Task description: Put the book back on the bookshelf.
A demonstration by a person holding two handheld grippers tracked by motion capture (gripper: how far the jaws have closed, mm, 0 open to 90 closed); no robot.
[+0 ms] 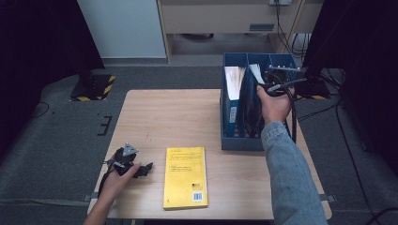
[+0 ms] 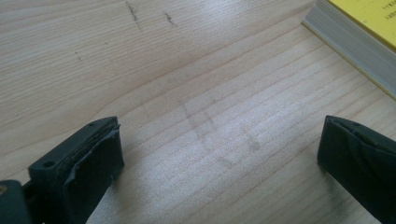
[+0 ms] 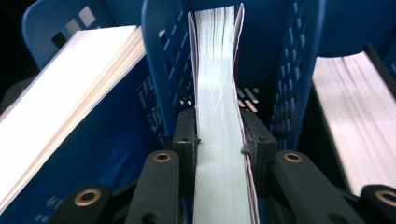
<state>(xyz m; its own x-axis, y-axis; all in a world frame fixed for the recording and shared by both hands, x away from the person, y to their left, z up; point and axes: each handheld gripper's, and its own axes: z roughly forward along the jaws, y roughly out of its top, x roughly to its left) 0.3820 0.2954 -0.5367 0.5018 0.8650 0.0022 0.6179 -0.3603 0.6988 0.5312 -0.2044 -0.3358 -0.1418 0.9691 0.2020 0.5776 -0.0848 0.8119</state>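
- Two grippers are in use: the right gripper (image 3: 219, 144) is up at the blue file rack (image 1: 234, 140), and the left gripper (image 1: 133, 167) rests low on the wooden table (image 1: 155, 117) near its front left corner.
- Three compartments divide the rack, a perforated blue plastic box standing at the table's far right.
- Four books show in all: a blue-covered book (image 3: 70, 135) leaning in the rack's left slot, a thin book (image 3: 219, 116) in the middle slot, a third book (image 3: 355, 121) with pale page edges in the right slot, and a yellow paperback (image 1: 185, 176) lying flat on the table.
- The right gripper's black jaws are clamped on the thin book, one pad on each cover, page edges facing the camera; the book stands upright between the blue slot walls.
- The left gripper's jaws are spread wide over bare, light-grained wood, holding nothing; the yellow paperback lies just beside it, to its right.
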